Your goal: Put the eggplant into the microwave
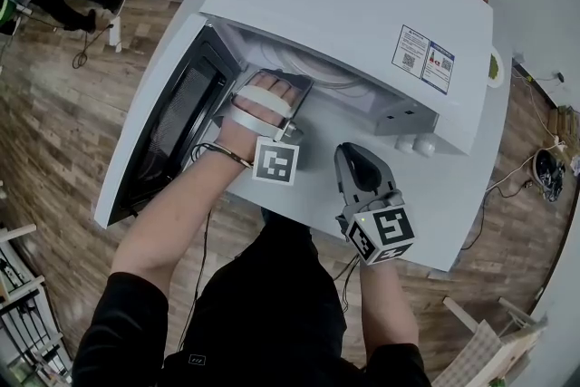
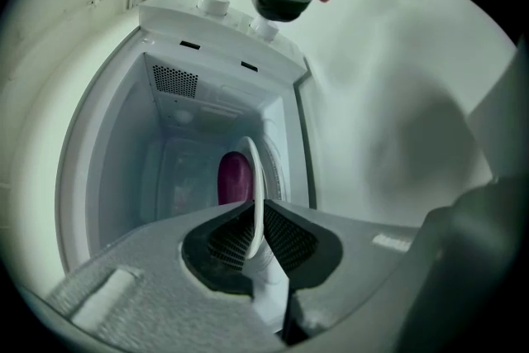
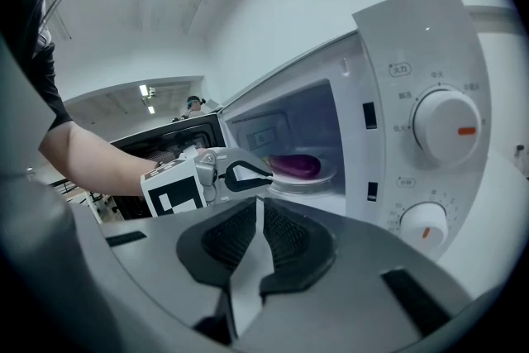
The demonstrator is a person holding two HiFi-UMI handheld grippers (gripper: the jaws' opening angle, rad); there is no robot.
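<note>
White table [image 1: 433,227] on wooden floor [image 1: 54,113], thin cables [image 1: 497,188] at right

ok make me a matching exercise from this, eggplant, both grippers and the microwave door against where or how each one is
Things:
1. eggplant
2. left gripper
3. right gripper
4. microwave door

Place or state:
A. swung open
B. shut on the rim of the plate
C. lying on the plate inside the microwave
D. shut, empty, outside the microwave

Pairs: 1-C, 2-B, 3-D, 4-A
</note>
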